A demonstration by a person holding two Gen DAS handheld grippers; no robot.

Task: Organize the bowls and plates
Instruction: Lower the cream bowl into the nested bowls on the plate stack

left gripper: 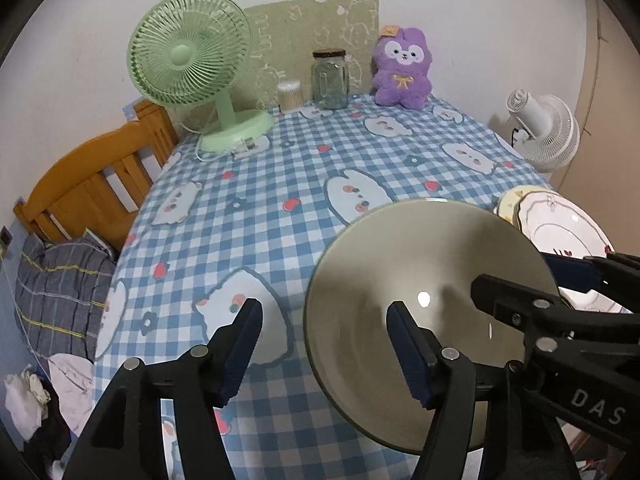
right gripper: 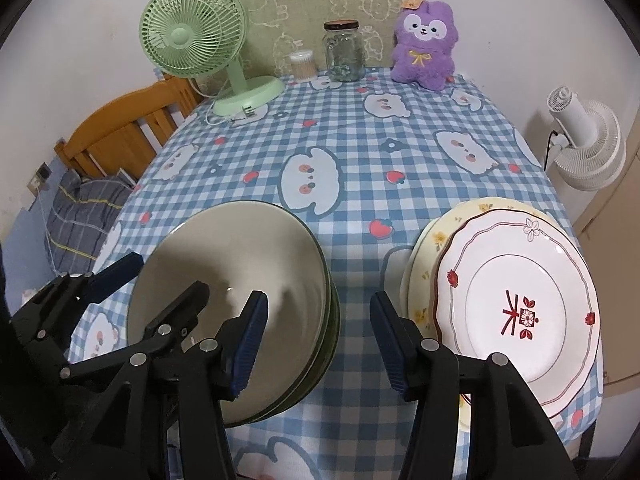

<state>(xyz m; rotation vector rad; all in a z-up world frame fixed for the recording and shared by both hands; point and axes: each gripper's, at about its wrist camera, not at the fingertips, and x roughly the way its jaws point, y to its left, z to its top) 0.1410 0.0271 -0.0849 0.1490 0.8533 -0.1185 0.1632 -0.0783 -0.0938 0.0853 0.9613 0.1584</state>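
A stack of grey-green bowls point(right gripper: 256, 264) stands on the checked tablecloth near the front edge; its top bowl point(left gripper: 420, 264) fills the right of the left wrist view. My left gripper point(left gripper: 324, 344) is open astride the bowl's left rim, one finger over the cloth and one inside the bowl, pads clear of the rim. My right gripper point(right gripper: 320, 340) is open astride the right rim in the same way. Right of it a white plate with red flowers point(right gripper: 516, 312) lies on a yellow floral plate point(right gripper: 432, 236). Each view shows the other gripper point(left gripper: 536, 280) point(right gripper: 156, 284) at the bowl.
At the back stand a green desk fan point(right gripper: 192, 40), a swab pot point(right gripper: 302, 64), a glass jar point(right gripper: 344, 52) and a purple plush toy point(right gripper: 424, 48). A wooden chair point(right gripper: 120, 136) is left of the table, a white fan point(right gripper: 588, 148) to its right.
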